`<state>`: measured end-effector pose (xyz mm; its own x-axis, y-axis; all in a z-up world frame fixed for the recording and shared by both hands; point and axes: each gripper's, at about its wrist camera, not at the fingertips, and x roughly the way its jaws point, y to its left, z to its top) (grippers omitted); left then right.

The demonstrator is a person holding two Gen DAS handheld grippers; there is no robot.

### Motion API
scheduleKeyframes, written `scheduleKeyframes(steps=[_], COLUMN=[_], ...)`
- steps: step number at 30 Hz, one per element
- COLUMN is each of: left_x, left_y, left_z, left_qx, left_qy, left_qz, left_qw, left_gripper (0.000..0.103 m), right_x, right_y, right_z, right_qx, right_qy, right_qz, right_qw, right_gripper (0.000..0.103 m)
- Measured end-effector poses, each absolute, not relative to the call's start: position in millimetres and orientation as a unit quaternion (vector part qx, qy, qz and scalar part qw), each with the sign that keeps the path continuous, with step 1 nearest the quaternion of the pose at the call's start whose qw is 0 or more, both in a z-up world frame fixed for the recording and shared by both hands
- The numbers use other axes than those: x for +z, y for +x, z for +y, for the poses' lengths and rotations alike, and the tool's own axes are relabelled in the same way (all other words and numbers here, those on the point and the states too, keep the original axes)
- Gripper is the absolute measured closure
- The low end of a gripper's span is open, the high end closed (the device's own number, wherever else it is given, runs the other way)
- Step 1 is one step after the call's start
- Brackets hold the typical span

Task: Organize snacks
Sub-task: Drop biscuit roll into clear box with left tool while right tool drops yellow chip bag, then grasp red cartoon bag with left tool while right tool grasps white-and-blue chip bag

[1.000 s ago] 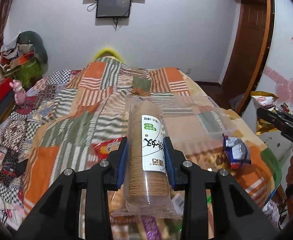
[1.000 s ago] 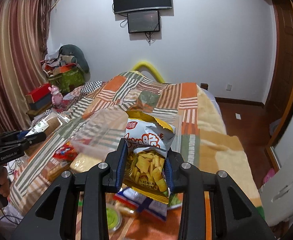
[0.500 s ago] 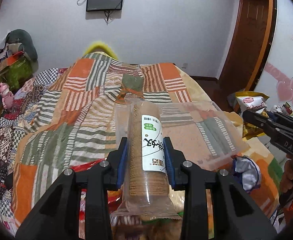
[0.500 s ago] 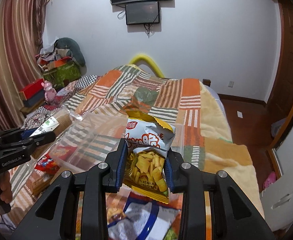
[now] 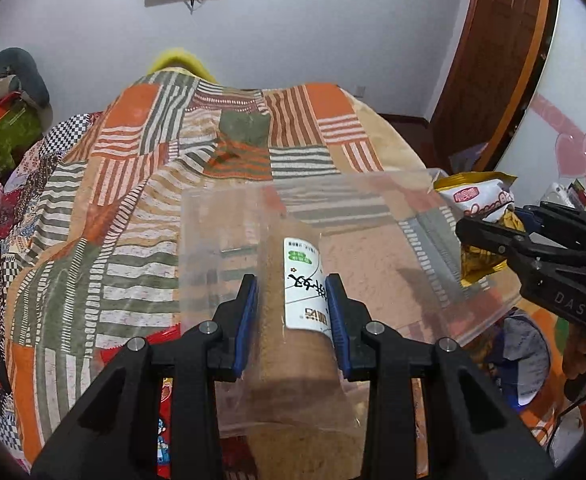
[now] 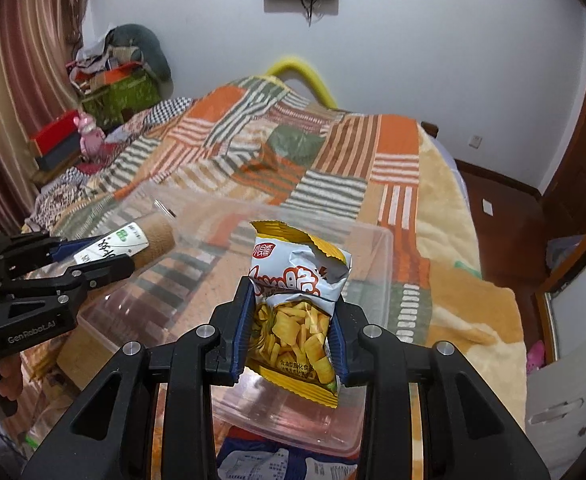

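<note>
Left claw (image 5: 292, 312): clamped on biscuit roll (image 5: 301, 320), over clear bin (image 5: 373, 248)
Right claw (image 6: 291, 324): clamped on chip bag (image 6: 297, 300), over bin
Bin: on bed quilt (image 5: 133, 200), 12 o'clock

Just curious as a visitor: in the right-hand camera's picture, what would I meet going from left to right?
Left gripper with biscuit roll → clear box → chips bag in right gripper → bare floor.
</note>
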<state>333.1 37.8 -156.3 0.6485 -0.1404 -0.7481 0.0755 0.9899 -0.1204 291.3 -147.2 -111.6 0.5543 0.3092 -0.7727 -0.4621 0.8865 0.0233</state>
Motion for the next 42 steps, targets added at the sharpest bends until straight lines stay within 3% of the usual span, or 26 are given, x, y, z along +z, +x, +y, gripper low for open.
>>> scheduleKeyframes(steps=[7, 9, 11, 17, 21, 26, 33, 42], left_x=[-144.9, -140.7, -135.5, -122.4, -123.0, -139.9, -168.3, -198.0], left_y=[327.5, 324.1, 317.9, 296.8, 283.0, 266.9, 254.4, 257.9], left_z=[40.9, 43.2, 48.1, 77.8, 101.3, 123.4, 132.9, 110.6], left_qx=[-0.044, -0.042, -0.04, -0.018, 0.004, 0.02, 0.026, -0.011], left_qy=[-0.027, -0.024, -0.022, -0.034, -0.036, -0.04, -0.038, -0.018], left_qz=[0.394, 0.392, 0.39, 0.381, 0.384, 0.41, 0.442, 0.47], left_qw=[0.918, 0.919, 0.92, 0.924, 0.923, 0.911, 0.896, 0.883], left_gripper=[0.069, 0.069, 0.068, 0.052, 0.048, 0.042, 0.022, 0.01], right_x=[-115.6, -111.9, -107.6, -92.4, -88.1, -89.9, -96.9, -109.4], right_y=[289.8, 287.6, 284.7, 273.4, 262.2, 248.1, 225.8, 209.4], right_z=[-150.4, -153.0, -155.5, -167.3, -178.3, -183.9, -191.1, -194.2], right_qx=[0.227, 0.226, 0.221, 0.215, 0.208, 0.2, 0.186, 0.178], right_qy=[-0.087, -0.085, -0.082, -0.075, -0.064, -0.066, -0.072, -0.081], right_qz=[0.436, 0.43, 0.421, 0.399, 0.386, 0.384, 0.379, 0.388], right_qw=[0.866, 0.87, 0.876, 0.888, 0.896, 0.899, 0.904, 0.901], right_gripper=[0.067, 0.054, 0.048, 0.041, 0.035, 0.035, 0.024, 0.022])
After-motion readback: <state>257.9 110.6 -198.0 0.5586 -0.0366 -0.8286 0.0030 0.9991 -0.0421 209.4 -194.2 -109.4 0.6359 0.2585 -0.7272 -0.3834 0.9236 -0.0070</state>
